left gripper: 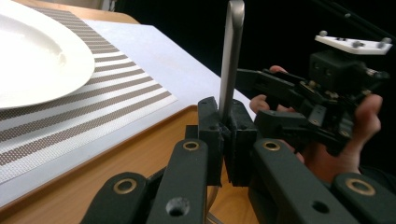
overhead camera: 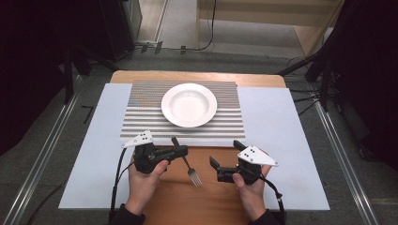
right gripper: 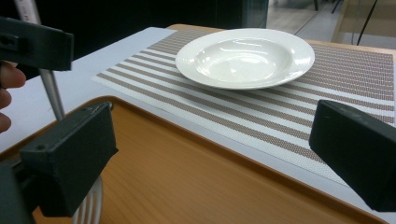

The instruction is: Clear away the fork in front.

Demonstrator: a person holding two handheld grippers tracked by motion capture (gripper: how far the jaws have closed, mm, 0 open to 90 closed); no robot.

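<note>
A metal fork [overhead camera: 189,168] hangs over the wooden table's near part, tines toward the person and handle toward the mat. My left gripper [overhead camera: 180,151] is shut on its handle [left gripper: 232,51], which rises straight between the jaws in the left gripper view. My right gripper [overhead camera: 227,153] stands open just right of the fork with nothing between its pads [right gripper: 355,149]. The right gripper view has the fork's tines [right gripper: 88,205] behind its left pad. A white deep plate [overhead camera: 189,104] sits empty on a striped placemat [overhead camera: 141,117] farther off.
The wooden table [overhead camera: 187,201] carries pale sheets [overhead camera: 281,140] at both sides of the placemat. Dark stands and cables line the floor left and right, and a pale wooden unit [overhead camera: 309,28] stands beyond the table.
</note>
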